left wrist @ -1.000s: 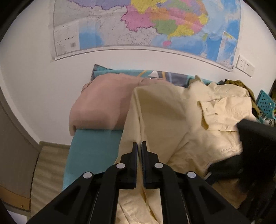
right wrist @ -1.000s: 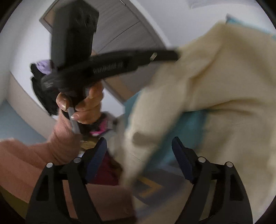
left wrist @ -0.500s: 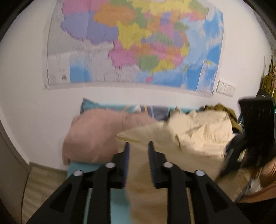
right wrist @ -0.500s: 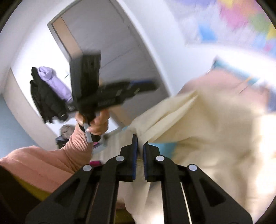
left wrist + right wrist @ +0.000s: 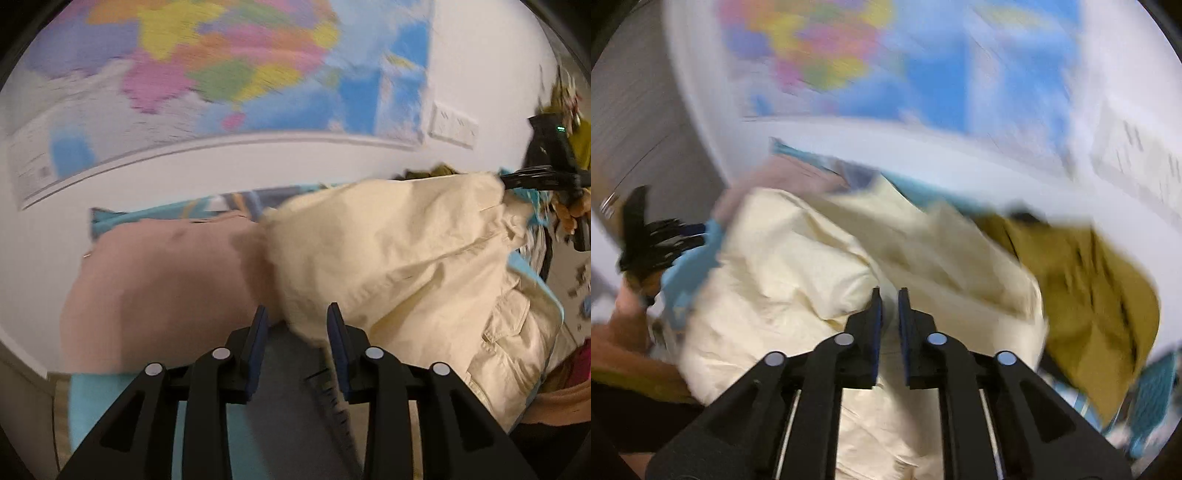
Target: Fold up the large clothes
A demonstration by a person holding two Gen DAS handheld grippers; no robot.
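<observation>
Both tools opening — cream shirt seemingly loose.

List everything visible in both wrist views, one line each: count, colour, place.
Jacket: one, cream, lifted over the bed.
Folded garment: one, dusty pink, on the bed beside the jacket.
Garment: one, mustard-olive, at the jacket's far side.
Bed cover: one, turquoise, under the clothes.
Map: one, multicoloured, on the white wall.
Wall sockets: white, beside the map.
Left tool: black with blue pads, jaws opening, cream cloth between them.
Right tool: black with blue pads, jaws narrowly apart and opening over the jacket.
</observation>
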